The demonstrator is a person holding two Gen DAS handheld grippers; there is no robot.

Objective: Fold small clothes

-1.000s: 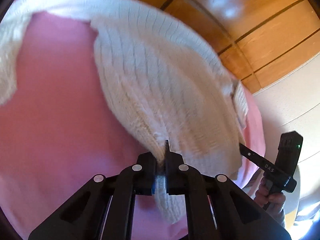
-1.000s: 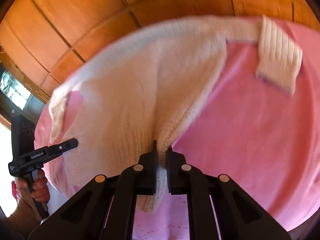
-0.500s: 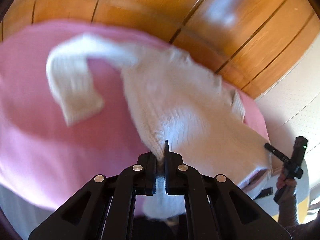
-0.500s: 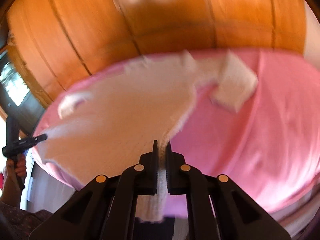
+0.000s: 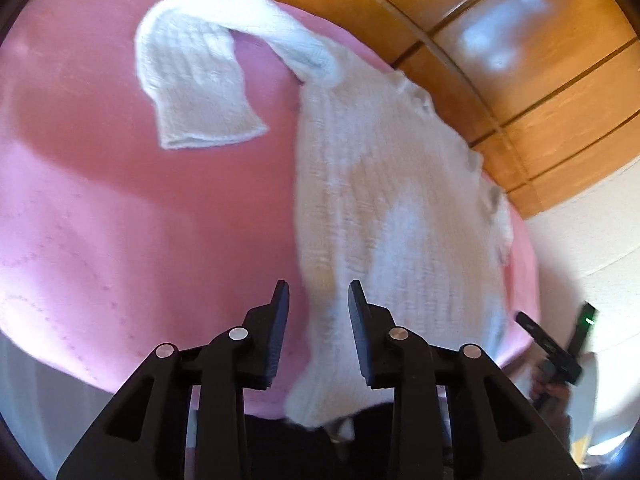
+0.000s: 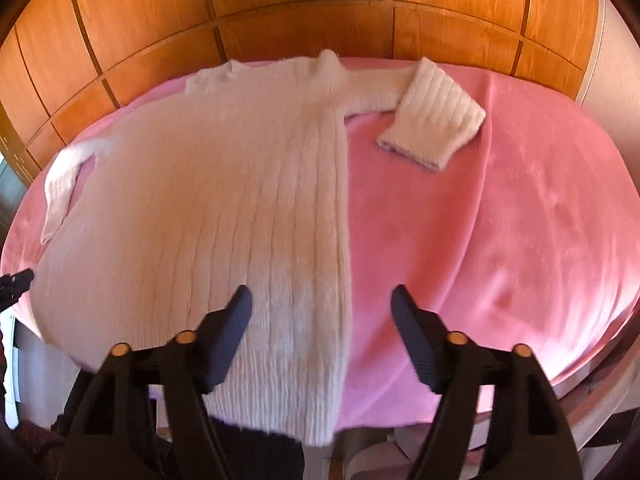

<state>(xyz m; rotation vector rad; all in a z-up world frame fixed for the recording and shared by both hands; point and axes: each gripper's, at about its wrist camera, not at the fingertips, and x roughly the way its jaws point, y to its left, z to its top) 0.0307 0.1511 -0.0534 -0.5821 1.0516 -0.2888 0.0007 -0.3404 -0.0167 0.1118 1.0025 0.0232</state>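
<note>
Both tongs have just been opening and have let go of the sweater's hem, which they pinched a moment ago. Now the left tongs (image 5: 314,292) stand slightly apart with the hem's corner lying loose between the fingers, and the right tongs (image 6: 320,300) gape wide above the hem, pads clear of the knit. Since then the sweater (image 6: 224,208) has gone from hanging stretched and lifted to lying flat.

It is a cream, ribbed knit, spread front-down or front-up, I cannot tell which, across the pink-covered worktop (image 6: 500,220). Its hem hangs a little over the near edge of the worktop. One sleeve (image 6: 432,124) runs out from the shoulder and doubles back on itself, cuff toward the near edge. The other sleeve (image 6: 60,188) lies bent beside the body at the opposite side.

Behind the worktop stands a wall of wooden panels (image 6: 300,4). In the left view a person's hand (image 5: 550,392) grips the right tongs' handle beyond the sweater.
</note>
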